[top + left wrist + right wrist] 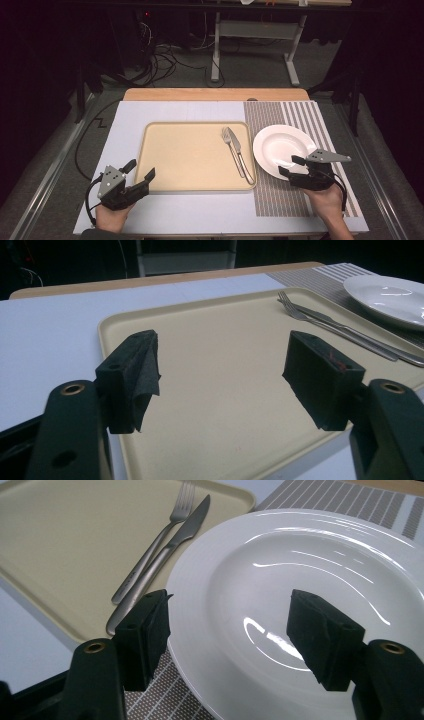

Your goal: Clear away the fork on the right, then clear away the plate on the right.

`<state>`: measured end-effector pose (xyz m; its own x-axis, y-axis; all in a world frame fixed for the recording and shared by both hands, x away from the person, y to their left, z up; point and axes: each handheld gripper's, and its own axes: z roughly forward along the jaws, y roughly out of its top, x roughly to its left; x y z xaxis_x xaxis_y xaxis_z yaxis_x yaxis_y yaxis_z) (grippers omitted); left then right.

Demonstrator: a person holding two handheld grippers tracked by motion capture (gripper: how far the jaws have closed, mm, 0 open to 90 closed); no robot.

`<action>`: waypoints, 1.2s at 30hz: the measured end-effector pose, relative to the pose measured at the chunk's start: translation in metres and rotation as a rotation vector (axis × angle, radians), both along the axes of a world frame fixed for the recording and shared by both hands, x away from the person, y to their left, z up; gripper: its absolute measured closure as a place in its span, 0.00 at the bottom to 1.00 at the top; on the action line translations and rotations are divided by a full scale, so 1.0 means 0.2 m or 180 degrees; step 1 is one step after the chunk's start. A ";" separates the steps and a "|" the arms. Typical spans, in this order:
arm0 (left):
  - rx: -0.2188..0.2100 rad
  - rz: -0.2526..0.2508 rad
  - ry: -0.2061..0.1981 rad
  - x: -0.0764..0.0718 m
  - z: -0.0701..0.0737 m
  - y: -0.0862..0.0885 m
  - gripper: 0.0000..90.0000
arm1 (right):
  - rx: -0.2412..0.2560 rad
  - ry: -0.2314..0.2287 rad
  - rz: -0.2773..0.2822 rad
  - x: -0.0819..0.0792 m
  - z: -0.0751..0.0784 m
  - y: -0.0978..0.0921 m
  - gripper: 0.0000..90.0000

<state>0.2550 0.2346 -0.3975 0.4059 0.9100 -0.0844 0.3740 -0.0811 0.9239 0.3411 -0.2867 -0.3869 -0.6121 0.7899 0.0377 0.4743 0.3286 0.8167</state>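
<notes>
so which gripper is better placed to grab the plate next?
Right. The right gripper sits open at the near rim of the white plate, jaws straddling that rim in its own view. The left gripper is open at the tray's near-left corner, far from the plate.

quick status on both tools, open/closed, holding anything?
Left tool: open, holding nothing, over the near edge of the tray.
Right tool: open, holding nothing, jaws over the near rim of the white plate.

left tongs (139,172): black jaws, grey plate | right tongs (291,166): black, grey plate, black cable
</notes>
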 end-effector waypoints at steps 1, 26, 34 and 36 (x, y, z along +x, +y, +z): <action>-0.0001 -0.0001 0.0002 0.00 0.00 0.00 0.35 | 0.0012 -0.0024 -0.0004 -0.01 0.00 -0.01 0.38; -0.0033 0.0003 0.0018 0.00 0.00 0.01 0.34 | 0.0243 -0.0031 -0.0246 -0.01 -0.05 -0.14 0.35; -0.0040 0.0006 0.0018 0.01 0.00 0.01 0.34 | 0.0247 -0.0062 -0.0396 0.00 -0.04 -0.16 0.38; -0.0030 0.0004 0.0023 0.01 0.00 0.01 0.34 | 0.0245 -0.0048 -0.0404 0.00 -0.04 -0.16 0.38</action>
<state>0.2563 0.2363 -0.3985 0.4042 0.9096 -0.0959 0.3808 -0.0720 0.9219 0.3415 -0.3187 -0.3959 -0.5085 0.8561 0.0927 0.4955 0.2029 0.8446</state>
